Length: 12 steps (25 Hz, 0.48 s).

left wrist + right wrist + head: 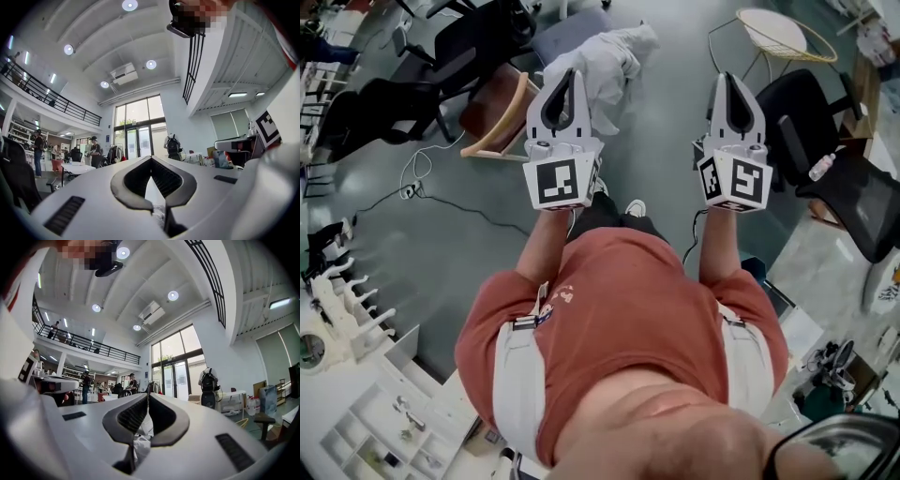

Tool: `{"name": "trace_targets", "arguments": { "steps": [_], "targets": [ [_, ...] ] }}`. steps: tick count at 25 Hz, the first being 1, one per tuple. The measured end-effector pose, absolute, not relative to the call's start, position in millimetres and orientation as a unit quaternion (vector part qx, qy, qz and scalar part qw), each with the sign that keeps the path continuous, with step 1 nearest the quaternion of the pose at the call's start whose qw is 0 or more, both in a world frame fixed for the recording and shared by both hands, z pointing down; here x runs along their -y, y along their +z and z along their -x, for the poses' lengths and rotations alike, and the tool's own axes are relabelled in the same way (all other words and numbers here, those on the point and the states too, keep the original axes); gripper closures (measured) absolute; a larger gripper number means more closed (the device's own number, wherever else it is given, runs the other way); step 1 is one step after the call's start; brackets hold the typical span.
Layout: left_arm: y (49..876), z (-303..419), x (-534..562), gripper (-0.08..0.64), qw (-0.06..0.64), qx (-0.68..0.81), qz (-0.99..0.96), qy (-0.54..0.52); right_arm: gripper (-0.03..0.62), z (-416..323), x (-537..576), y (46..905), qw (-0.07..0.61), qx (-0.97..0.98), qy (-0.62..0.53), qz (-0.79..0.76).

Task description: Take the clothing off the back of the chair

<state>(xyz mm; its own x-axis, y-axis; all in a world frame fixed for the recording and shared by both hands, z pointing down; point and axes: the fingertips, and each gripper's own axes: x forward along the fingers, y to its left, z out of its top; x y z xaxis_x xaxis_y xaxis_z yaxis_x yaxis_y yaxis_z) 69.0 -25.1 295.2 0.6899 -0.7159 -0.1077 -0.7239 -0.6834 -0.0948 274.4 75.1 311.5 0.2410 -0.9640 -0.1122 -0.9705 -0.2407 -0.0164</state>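
The clothing (609, 56) is a pale grey, soft garment, crumpled into loose folds and draped over the back of a chair (487, 111) with a curved light wood frame and a dull red seat. It lies ahead of both claws. The left claw (574, 73) and the right claw (729, 77) are smooth white plastic with black ribbed pads. Each is clenched tip to tip, leaving an oval gap behind the tips, and grasps nothing. The person holding them wears a rust-red shirt.

The floor (469, 244) is smooth and grey-green, with a thin black cable (441, 202) trailing across it. Black padded office chairs (450, 47) stand to the left of the wooden chair, and a round yellow wire-topped stand (786, 36) is at the right.

The room is tall and white, with round ceiling lights (151, 64), a balcony behind a black railing (56, 101) and high glass doors (138, 126).
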Motion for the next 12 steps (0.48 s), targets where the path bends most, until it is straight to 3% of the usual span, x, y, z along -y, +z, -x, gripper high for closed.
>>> {"name": "trace_targets", "arguments": {
  "steps": [12],
  "targets": [
    [315, -28, 141, 0.545, 0.058, -0.43, 0.9, 0.042, 0.566, -234, 64, 318, 0.025, -0.655, 0.047, 0.753]
  ]
}}
